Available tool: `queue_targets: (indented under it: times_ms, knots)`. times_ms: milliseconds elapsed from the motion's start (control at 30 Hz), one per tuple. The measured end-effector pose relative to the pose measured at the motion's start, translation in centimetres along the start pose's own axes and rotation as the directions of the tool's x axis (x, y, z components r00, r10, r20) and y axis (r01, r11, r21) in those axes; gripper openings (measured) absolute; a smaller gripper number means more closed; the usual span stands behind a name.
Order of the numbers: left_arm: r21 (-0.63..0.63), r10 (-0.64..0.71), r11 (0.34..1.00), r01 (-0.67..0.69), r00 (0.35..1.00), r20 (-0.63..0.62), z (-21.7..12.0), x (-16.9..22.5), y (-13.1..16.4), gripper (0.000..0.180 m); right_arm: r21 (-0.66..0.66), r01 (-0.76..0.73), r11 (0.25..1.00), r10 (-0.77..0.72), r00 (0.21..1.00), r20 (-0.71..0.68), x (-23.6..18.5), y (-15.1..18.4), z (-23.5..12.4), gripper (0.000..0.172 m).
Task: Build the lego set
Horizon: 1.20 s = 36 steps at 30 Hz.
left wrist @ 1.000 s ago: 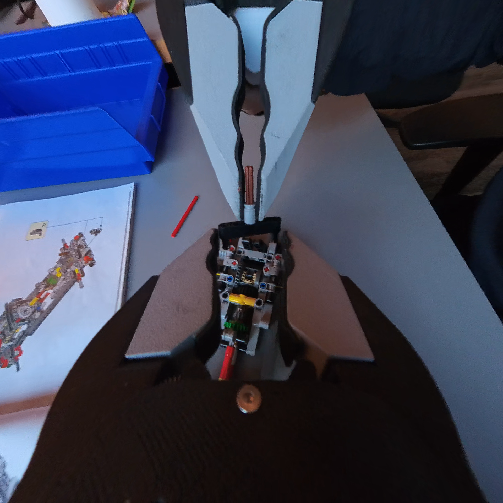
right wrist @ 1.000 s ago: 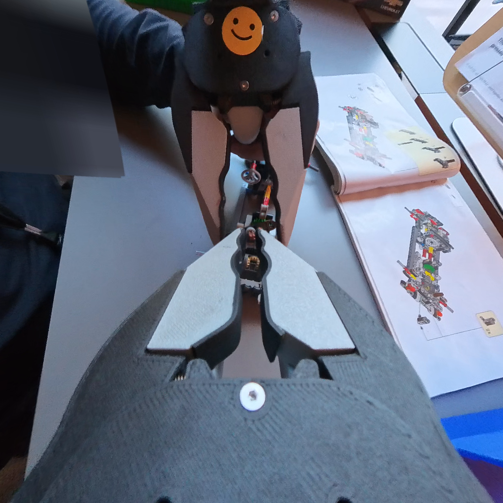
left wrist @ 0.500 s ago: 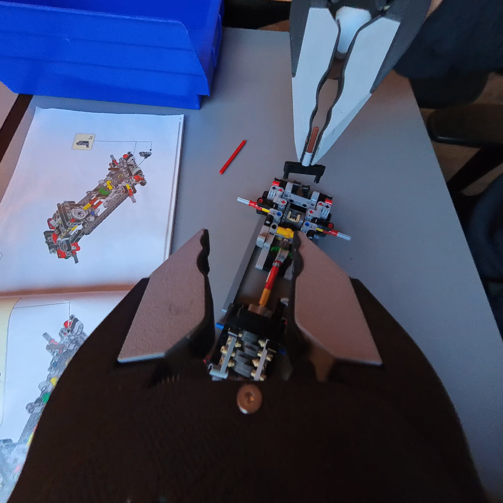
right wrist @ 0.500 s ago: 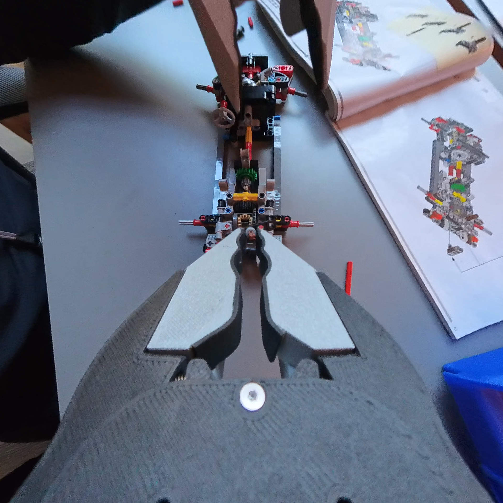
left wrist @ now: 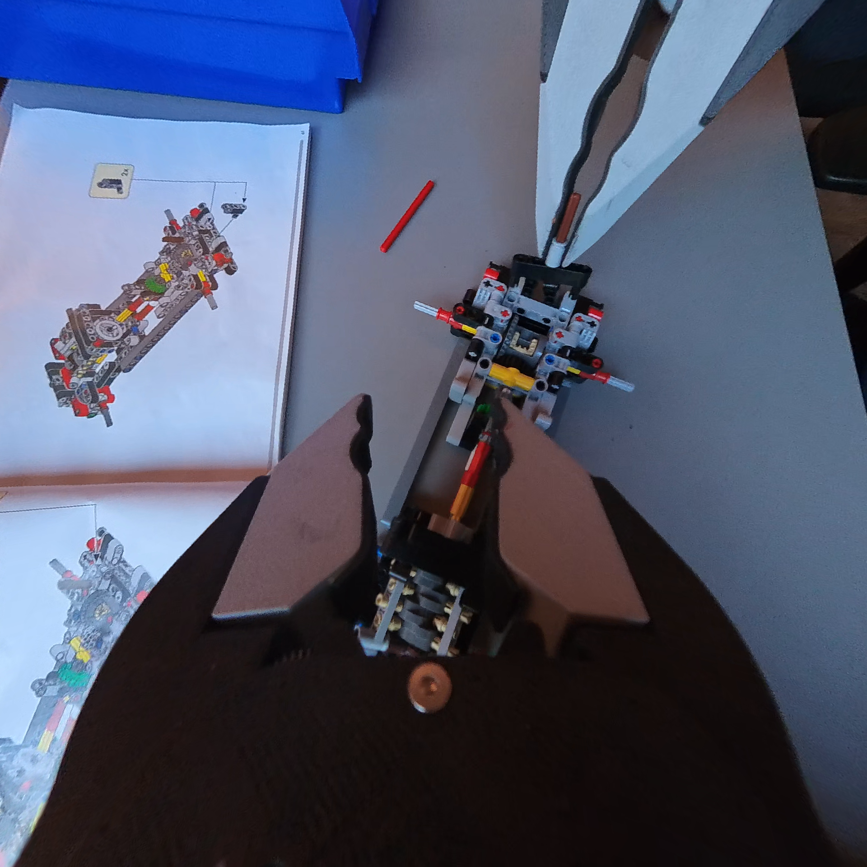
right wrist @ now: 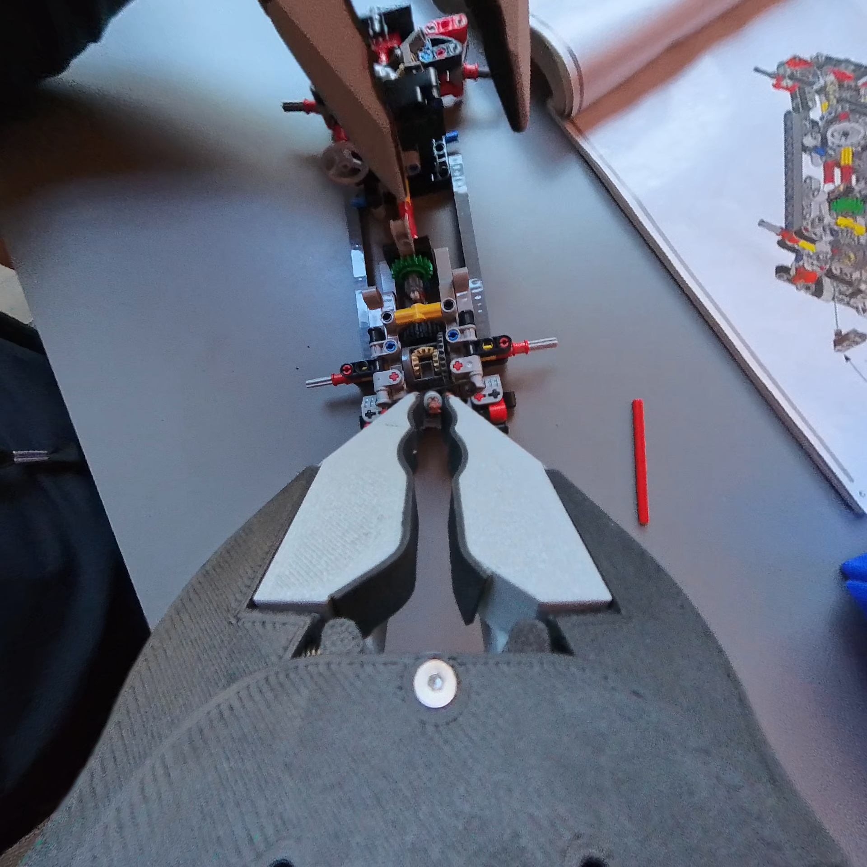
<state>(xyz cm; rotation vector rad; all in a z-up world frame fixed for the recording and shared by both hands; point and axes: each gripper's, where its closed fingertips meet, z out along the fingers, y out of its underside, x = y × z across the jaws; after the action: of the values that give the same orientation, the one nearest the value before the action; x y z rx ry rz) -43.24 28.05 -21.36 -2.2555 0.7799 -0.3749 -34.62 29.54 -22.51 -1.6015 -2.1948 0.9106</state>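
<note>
**Brick chassis between two sets of jaws, left jaws apart, right jaws pinching a brown axle**

Compared with half a second before, the left wrist view has shifted only slightly: the brick chassis (left wrist: 525, 338) sits a little farther toward 1 o'clock and the left gripper (left wrist: 434, 403) shows its jaws marginally narrower, though still spread. A second before, those jaws enclosed the axle end of the model; now they straddle its engine end.

The grey surface (left wrist: 703, 422) has its edge running along the 3 o'clock side of the left view, with a chair beyond. At 9 o'clock lies an open instruction booklet (left wrist: 155, 291), at 11 o'clock a blue bin (left wrist: 187, 42), and a loose red rod (left wrist: 407, 216) lies on bare surface between booklet and chassis. Open room remains at 3 to 4 o'clock of the model.

The left jaws stand apart; the left finger hangs over bare surface beside the model's rail, the right finger lies against the red-and-orange shaft (left wrist: 474, 474); it is not a grip. The right gripper (right wrist: 432, 404), at 12 o'clock of the chassis in the left view, has its jaws closed on a brown axle with a grey bush (left wrist: 565, 225), its tip at the model's black end frame.
</note>
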Motion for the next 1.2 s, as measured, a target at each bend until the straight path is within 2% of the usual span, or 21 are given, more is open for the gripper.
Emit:
queue_targets:
  times_ms: [233,567,867,1200]
  knots:
    - [-0.008,0.024,1.0,-0.024,0.999,-0.033,0.8,1.1,-0.3,0.048,-0.081,-0.063,0.995,0.057,0.995,-0.08,-0.2,0.5,0.5,0.004]
    - [0.036,0.07,0.997,-0.068,0.997,-0.045,-0.2,1.9,-1.8,0.048,-0.206,-0.035,0.978,-0.001,0.986,-0.169,0.0,1.0,1.4,0.004]
    - [0.049,0.076,0.996,-0.073,0.996,-0.047,-0.6,2.0,-2.1,0.049,-0.327,-0.005,0.945,-0.046,0.988,-0.15,0.1,1.1,1.3,0.004]
    - [0.028,0.075,0.997,-0.073,0.995,-0.063,0.1,2.3,-1.7,0.049,-0.418,0.135,0.899,-0.19,0.977,-0.094,0.0,1.3,1.3,0.005]
